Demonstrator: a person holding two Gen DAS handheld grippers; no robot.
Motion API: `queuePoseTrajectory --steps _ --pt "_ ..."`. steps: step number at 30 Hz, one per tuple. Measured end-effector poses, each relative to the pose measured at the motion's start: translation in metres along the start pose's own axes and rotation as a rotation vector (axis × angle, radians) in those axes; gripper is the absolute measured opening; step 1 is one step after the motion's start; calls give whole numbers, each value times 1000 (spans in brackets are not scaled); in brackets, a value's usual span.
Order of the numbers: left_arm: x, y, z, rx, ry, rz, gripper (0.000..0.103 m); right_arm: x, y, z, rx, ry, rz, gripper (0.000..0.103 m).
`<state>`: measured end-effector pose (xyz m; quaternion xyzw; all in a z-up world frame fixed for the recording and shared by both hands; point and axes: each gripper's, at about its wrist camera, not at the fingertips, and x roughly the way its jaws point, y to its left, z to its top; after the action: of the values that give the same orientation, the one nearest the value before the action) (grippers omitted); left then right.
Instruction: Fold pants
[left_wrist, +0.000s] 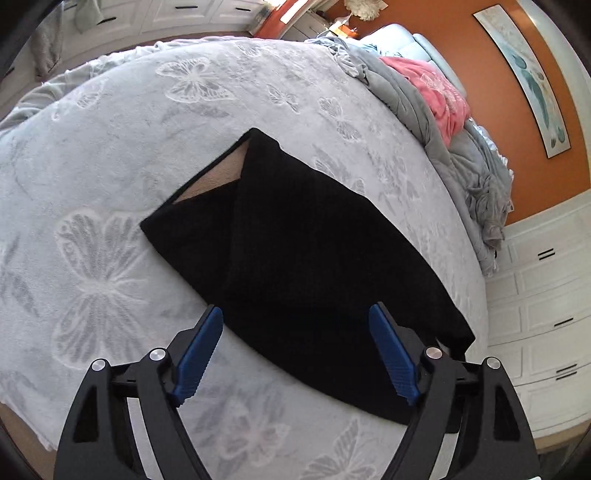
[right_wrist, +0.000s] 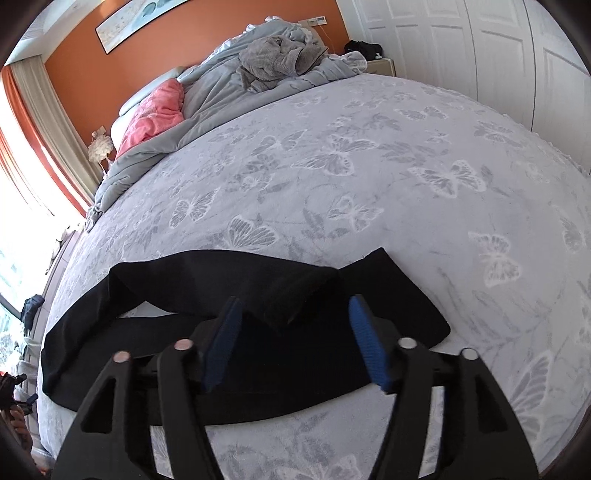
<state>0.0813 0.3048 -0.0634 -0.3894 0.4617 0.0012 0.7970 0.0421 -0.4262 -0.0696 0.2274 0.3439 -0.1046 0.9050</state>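
The black fabric pants (left_wrist: 295, 266) lie folded on the bed's pale grey butterfly-patterned cover (left_wrist: 110, 155), well apart from the heap of grey bedding (left_wrist: 417, 110) and the pink blanket (left_wrist: 436, 92) bunched near the orange wall (left_wrist: 491, 85).

In the left wrist view, the left gripper (left_wrist: 296, 317) hangs over the near end of the pants with its blue ribbed fingers (left_wrist: 199, 354) spread wide. The dark cloth fills the gap between them, but neither pad presses on it; the left finger sits over the cover just beside the pants' edge, the right finger (left_wrist: 393, 354) over the cloth. At the far end a fold has opened to show a tan inner lining (left_wrist: 218, 177).

In the right wrist view, the right gripper (right_wrist: 294, 304) has its blue fingers (right_wrist: 369, 347) parted, and nothing is clamped. The pants (right_wrist: 166, 332) stretch crosswise beneath them, from lower left to the right. A raised, rumpled flap of the black cloth (right_wrist: 295, 291) stands between and just beyond the fingertips, not gripped. White panelled cupboard doors (right_wrist: 461, 48) stand behind the bed.
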Motion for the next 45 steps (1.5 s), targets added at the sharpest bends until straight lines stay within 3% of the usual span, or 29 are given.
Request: queuePoseTrajectory --steps 4,9,11,12,13,14,17,18,19,21,22,25,26,28,30,31,32,34,36,40,42,44,45 --pt "32 5 12 -144 57 -53 78 6 -10 -1 99 37 78 64" --pt "47 16 20 -248 46 -103 73 20 -9 -24 233 108 190 65" --pt "48 14 23 -234 56 -129 44 19 -8 -35 288 112 253 66" --pt "49 13 26 -220 65 -133 33 21 -8 -39 329 118 304 73" --pt "52 11 29 -203 77 -137 13 26 -7 -40 358 129 337 81" --pt "55 10 32 -198 92 -131 0 37 -6 -37 384 152 358 83" --pt "57 8 37 -203 88 -101 0 68 -2 -20 427 161 318 81" --pt "55 6 40 -192 74 -96 0 80 -4 -11 458 137 307 51" --pt "49 3 44 -182 46 -81 0 91 -6 -2 466 139 284 1" --pt "30 -2 53 -157 -14 -63 0 96 -4 17 457 116 225 4" --pt "16 -4 58 -144 -37 -74 0 86 1 27 433 81 243 3" --pt "-37 -10 72 -72 -128 -42 0 24 22 54 288 -69 313 3" --pt "-51 -10 73 -49 -152 -20 0 6 25 58 237 -104 301 3" --pt "-63 -7 70 -9 -142 24 0 -3 19 57 180 -103 212 3" --pt "-53 -3 58 10 -47 -23 0 11 -3 48 202 -51 142 3" --pt "-44 3 46 -7 1 -59 7 22 -15 41 215 -26 111 3" --pt "-33 5 34 -24 38 -80 24 35 -26 33 227 4 87 3" --pt "-8 5 16 -43 67 -64 48 54 -40 12 264 40 73 4" --pt "17 6 4 -63 87 -26 52 59 -45 -3 283 35 75 4" --pt "57 17 4 -195 121 -86 52 60 -37 -11 261 41 54 4" --pt "70 20 12 -229 115 -116 48 57 -32 -10 235 38 45 4" --pt "75 23 19 -239 110 -126 4 56 -30 -10 224 40 40 4" --pt "75 22 23 -232 111 -139 5 56 -29 -9 220 40 39 4"
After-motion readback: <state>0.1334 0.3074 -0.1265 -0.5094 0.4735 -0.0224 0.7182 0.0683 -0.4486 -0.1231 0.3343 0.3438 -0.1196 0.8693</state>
